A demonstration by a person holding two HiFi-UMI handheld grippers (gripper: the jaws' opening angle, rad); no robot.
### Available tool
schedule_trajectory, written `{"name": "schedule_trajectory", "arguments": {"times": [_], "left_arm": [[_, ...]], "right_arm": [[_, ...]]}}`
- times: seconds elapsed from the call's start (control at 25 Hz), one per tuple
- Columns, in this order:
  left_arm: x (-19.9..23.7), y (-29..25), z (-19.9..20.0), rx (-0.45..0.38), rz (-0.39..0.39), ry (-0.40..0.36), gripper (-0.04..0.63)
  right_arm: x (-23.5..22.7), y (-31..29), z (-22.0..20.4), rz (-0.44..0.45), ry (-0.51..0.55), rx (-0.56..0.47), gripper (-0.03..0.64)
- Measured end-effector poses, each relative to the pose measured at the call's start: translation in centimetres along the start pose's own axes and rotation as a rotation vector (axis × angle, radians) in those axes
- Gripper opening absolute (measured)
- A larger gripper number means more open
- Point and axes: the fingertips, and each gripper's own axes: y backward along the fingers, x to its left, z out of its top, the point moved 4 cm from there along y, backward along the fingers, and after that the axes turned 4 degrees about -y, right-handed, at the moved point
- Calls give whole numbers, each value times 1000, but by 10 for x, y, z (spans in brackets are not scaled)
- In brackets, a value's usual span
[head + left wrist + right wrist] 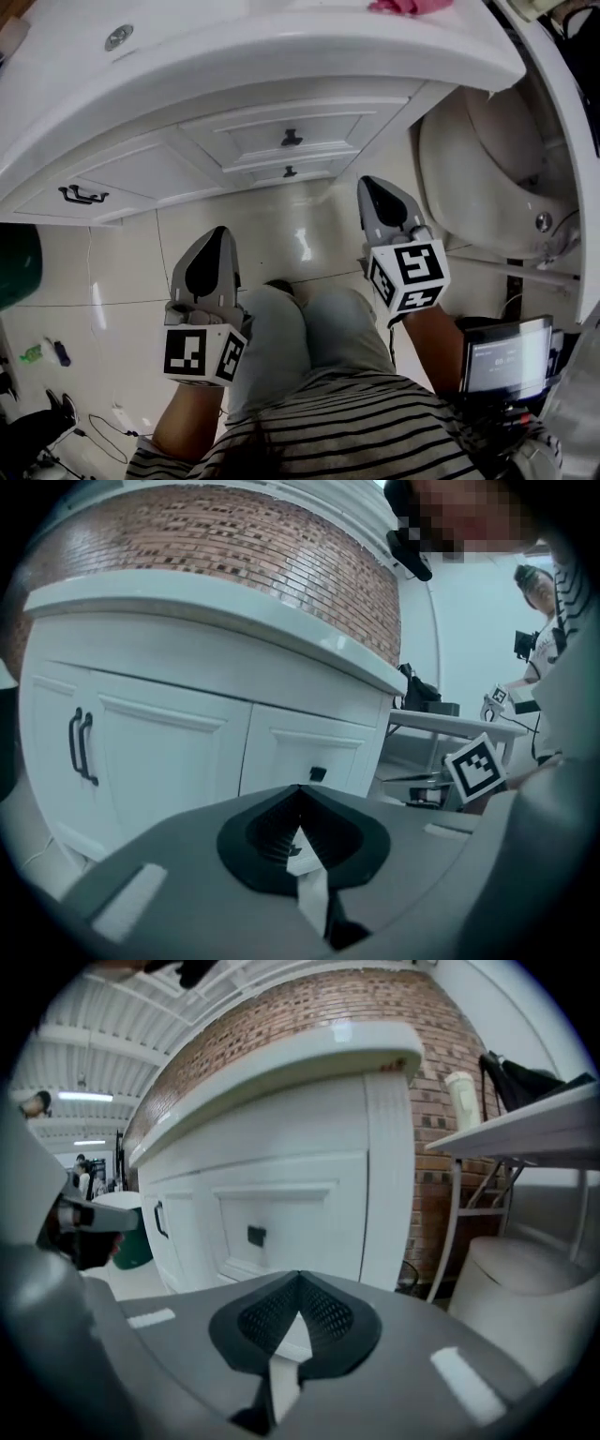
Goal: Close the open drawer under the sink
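The white vanity (pixel 141 173) stands under the sink counter. Its two stacked drawers, upper (pixel 292 138) and lower (pixel 290 172), carry small dark handles, and both fronts look flush with the cabinet face. In the right gripper view the drawer (pixel 256 1236) also sits level with its frame. My left gripper (pixel 223 231) hovers above the floor, well short of the cabinet, jaws shut and empty. My right gripper (pixel 366 181) is nearer the drawers, off the cabinet's right corner, shut on nothing. The left gripper (pixel 300 789) and right gripper (pixel 300 1277) both show tips meeting.
A cabinet door with paired dark handles (pixel 82 195) lies left of the drawers. A white toilet (pixel 487 178) stands close on the right, a green bin (pixel 14 262) on the left. A pink cloth (pixel 408 6) lies on the counter. The person's knees (pixel 309 323) are between the grippers.
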Motion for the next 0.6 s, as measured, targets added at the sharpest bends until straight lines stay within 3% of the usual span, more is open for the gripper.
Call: {"name": "schedule_trajectory", "arguments": {"times": [0.24,0.48,0.6], "left_arm": [[-55,65,127,-56,7,-37,14],[-103,180,272,-79,41,-67,14],[-129,240,325,-85,50,-96,14]], "right_arm": [[24,132,103,-37,-30,44,-2],[70,267,240,26,-13,-19,-2],[93,333,288,67,-26,-40,-2]]}}
